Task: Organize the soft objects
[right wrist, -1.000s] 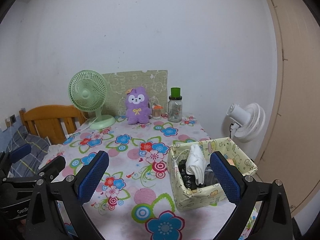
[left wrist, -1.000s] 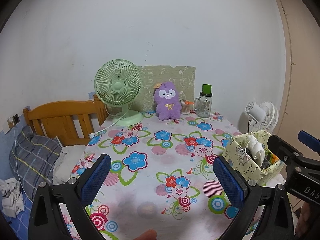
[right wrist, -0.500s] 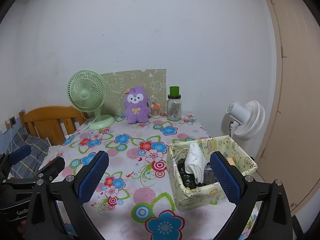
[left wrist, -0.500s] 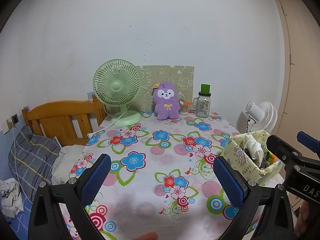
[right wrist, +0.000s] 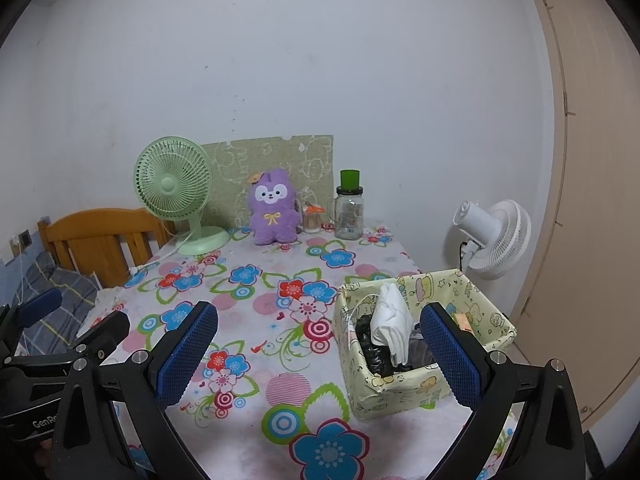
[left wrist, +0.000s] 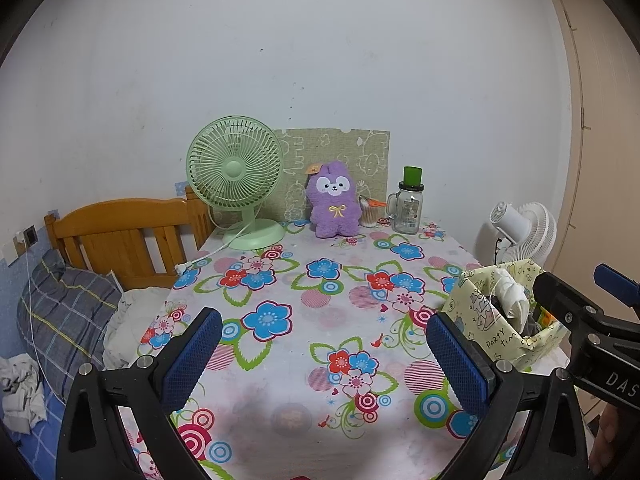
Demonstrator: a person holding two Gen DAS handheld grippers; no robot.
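Cloth [right wrist: 391, 326], poking up from the box [right wrist: 486, 302] just ahead of the empty, spread right gripper [right wrist: 318, 354], looks light and limp; pinch its top fold.

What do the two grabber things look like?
Both are black frames with silver bolts. The left gripper and right gripper each have two flat fingers with bumpy blue pads. White letters are printed on their bodies, partly cut off.

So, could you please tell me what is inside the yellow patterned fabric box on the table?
In the fabric box, a white cloth stands upright above a dark crumpled item, with something orange near the far wall. The right gripper's finger and the cloth hide the rest.
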